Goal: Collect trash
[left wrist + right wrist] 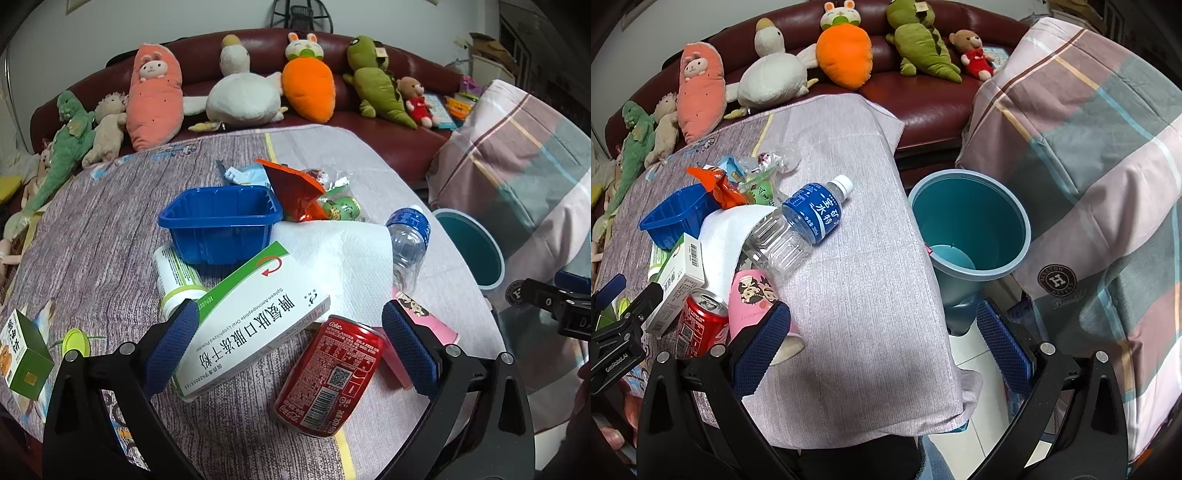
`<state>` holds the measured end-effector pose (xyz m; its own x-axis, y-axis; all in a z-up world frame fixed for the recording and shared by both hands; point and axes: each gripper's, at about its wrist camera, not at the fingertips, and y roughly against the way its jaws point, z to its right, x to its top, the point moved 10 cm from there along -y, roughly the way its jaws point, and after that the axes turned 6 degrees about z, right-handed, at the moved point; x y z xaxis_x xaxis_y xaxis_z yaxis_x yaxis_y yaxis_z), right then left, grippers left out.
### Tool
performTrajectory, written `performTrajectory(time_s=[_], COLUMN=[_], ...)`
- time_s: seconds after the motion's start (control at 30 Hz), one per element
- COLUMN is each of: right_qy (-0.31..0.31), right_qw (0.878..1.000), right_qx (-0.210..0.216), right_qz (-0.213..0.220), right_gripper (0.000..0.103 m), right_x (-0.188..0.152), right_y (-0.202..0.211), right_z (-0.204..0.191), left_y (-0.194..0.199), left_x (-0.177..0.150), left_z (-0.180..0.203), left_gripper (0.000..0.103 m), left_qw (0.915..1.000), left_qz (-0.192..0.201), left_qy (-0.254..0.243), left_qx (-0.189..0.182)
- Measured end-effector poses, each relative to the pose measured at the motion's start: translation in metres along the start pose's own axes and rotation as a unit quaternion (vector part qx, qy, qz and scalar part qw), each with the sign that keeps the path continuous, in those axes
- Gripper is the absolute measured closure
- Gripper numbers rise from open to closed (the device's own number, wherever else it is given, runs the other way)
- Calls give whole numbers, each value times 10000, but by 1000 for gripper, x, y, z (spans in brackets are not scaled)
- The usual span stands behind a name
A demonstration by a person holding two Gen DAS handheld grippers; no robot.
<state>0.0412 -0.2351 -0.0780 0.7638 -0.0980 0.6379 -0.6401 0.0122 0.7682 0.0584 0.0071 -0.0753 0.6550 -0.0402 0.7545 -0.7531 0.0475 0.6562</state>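
left gripper [290, 349] jaws spread over medicine box [251, 321] and coke can [328, 373]; right gripper [882, 345] jaws spread, nothing held, teal bin [971, 225] seen off table's right edge.

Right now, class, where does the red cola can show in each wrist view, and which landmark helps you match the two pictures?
Left wrist view: red cola can lies at lower centre, between the open left gripper fingers.
Right wrist view: the can sits at the lower left edge, beside the pink cup.
Shared landmark: the blue tray.
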Motion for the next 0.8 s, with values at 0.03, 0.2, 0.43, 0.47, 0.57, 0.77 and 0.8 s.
performTrajectory(time_s=[0.03,0.2,0.43,0.47,0.57,0.77,0.8], right_qy=[7,55,49,57,85,57,61], right_qw=[10000,10000,10000,10000,9999,9999,9999], right_qx=[-8,-51,-36,-31,-19,20,19], right_qz=[-3,-2,-62,-67,-70,-114,-119], right_gripper=[6,6,6,6,6,6,6], right_x=[0,2,4,5,6,7,7], right_y=[0,1,0,0,1,0,0], right_z=[-1,-3,-5,-6,-9,-11,-12], left_y=[0,0,-1,-1,-2,1,1], left_x=[0,1,2,2,2,1,2], left_z=[1,-2,-4,-3,-5,-14,-15], left_gripper=[4,4,4,4,4,4,4], left_qw=[10000,10000,10000,10000,10000,9998,9997], left_qz=[6,-16,-18,-18,-43,-87,-99], left_qy=[6,32,39,40,39,-29,-62], left_qx=[20,-11,-27,-30,-72,-181,-229])
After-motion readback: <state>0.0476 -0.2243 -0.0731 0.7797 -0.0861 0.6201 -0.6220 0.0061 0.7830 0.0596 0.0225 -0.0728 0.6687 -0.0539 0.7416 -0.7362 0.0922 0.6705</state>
